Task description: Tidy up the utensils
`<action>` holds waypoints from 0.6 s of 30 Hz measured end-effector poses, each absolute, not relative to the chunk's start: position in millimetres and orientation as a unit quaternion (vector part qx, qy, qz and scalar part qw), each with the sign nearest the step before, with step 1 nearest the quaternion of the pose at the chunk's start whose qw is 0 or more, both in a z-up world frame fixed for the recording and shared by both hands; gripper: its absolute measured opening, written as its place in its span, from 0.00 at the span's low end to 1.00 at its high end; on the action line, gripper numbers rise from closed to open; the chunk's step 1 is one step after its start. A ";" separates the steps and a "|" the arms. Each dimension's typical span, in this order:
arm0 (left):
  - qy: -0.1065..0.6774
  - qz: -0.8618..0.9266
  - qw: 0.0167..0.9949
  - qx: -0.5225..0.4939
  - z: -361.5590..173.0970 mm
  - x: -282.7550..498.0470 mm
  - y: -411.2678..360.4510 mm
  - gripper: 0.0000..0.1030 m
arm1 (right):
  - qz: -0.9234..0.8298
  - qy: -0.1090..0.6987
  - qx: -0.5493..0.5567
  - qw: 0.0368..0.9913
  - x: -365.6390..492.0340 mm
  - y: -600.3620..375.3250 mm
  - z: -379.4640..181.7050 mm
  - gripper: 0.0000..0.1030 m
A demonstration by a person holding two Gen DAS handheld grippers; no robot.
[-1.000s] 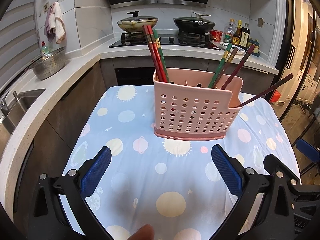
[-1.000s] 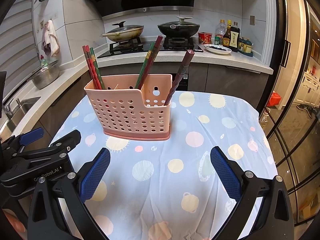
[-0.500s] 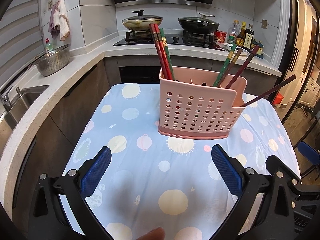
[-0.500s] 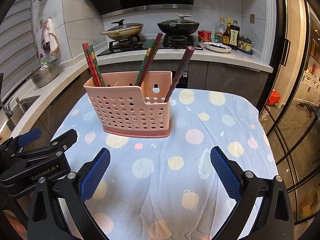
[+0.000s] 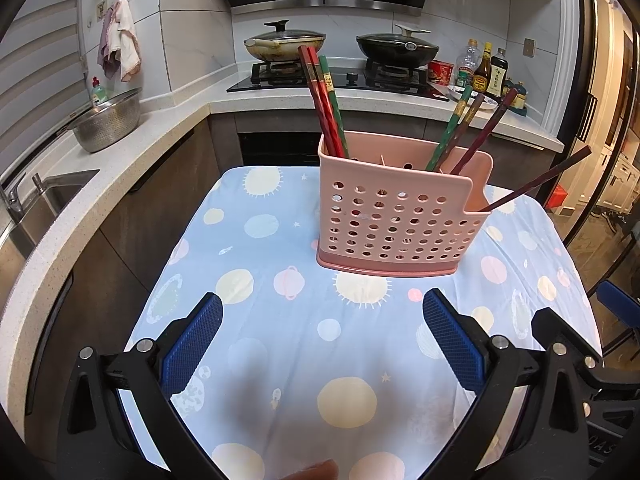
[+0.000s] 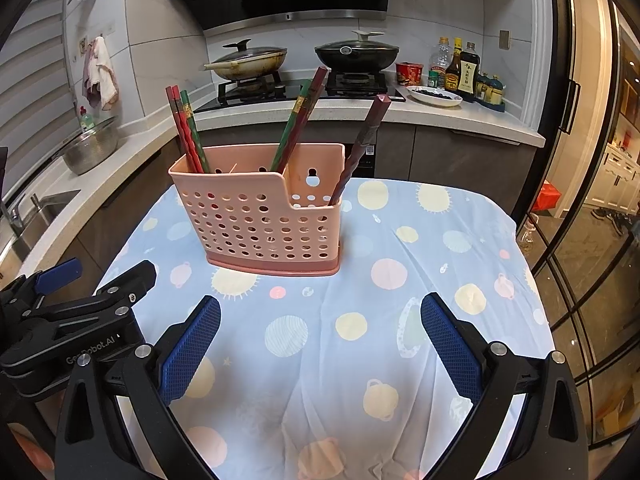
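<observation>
Both grippers — left [image 5: 320, 340] and right [image 6: 320, 340] — hang spread wide and empty, drawn back a little from a second ago. The basket [image 6: 260, 220] stands mid-table with all chopsticks [image 6: 298, 124] inside — the sorting looks finished.

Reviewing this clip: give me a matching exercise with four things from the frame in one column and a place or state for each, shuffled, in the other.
Things:
1. pink holder
2. dark chopstick
3. red pair of chopsticks
4. right gripper

Places or states:
A. open and empty, above the cloth
B. leaning out of the low notched end of the holder
C. standing on the planet-print tablecloth
D. upright at the tall end of the holder, next to a green chopstick

Pairs: 1-C, 2-B, 3-D, 4-A
</observation>
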State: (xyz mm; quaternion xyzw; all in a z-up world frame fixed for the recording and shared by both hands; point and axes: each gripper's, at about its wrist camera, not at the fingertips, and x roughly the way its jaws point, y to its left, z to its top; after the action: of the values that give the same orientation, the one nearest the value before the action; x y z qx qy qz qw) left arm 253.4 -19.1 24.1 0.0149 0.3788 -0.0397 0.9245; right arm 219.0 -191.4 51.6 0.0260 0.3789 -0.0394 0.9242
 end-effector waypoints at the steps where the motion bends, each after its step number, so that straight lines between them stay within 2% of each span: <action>1: 0.379 -0.040 0.925 0.015 24.1 253.2 -19.3 0.93 | -0.039 0.380 0.026 0.924 219.0 -191.1 51.4 0.94; 18: 0.384 -0.030 0.923 0.017 21.4 252.7 -17.7 0.93 | -0.039 0.381 0.024 0.924 217.8 -189.4 50.1 0.94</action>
State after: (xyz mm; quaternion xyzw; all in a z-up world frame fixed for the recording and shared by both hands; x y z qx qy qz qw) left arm 252.7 -17.7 21.4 0.0167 0.3843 -0.0297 0.9226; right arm 217.8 -189.4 50.1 0.0244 0.3806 -0.0395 0.9236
